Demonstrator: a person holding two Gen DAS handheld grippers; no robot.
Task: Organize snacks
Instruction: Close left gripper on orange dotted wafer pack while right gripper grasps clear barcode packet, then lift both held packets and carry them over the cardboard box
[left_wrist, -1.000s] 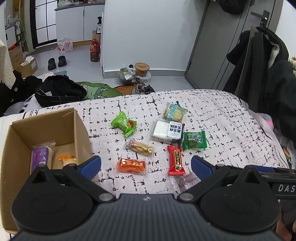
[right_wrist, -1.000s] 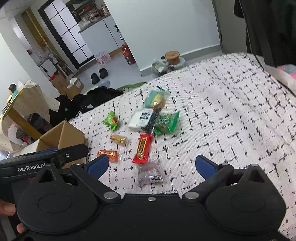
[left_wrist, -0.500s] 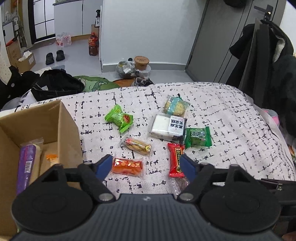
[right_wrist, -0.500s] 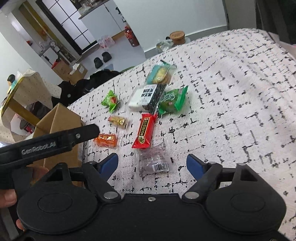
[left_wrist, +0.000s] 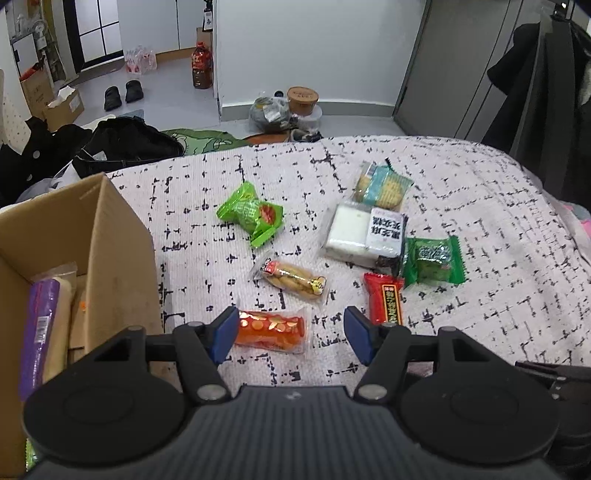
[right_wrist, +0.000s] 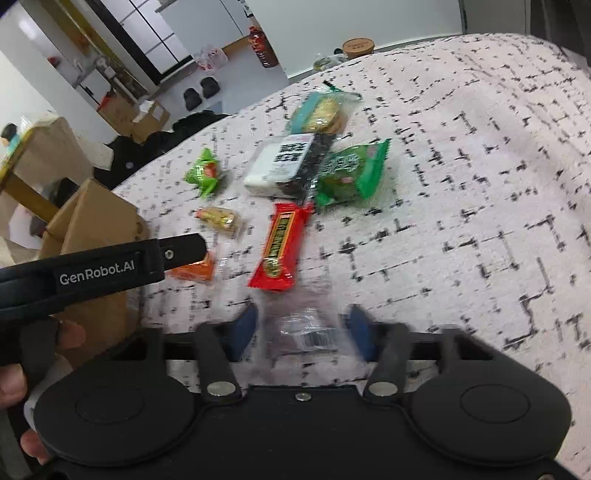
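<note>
Left tool (left_wrist: 290, 334) stands wide above the orange crinkly plastic snack packet (left_wrist: 272, 329), which lies on the bed at 6 o'clock from the green wrapper (left_wrist: 252, 213). Risk: slick film slipping as jaws close. Right tool (right_wrist: 301, 330), also wide, straddles a clear packet (right_wrist: 308, 332).

Glossy plastic wrappers cover the orange snack pack (left_wrist: 272, 329) and red bar (right_wrist: 281, 247). The bedspread (left_wrist: 480, 221) is rough woven cloth; the cardboard box (left_wrist: 122, 251) looks matt.
</note>
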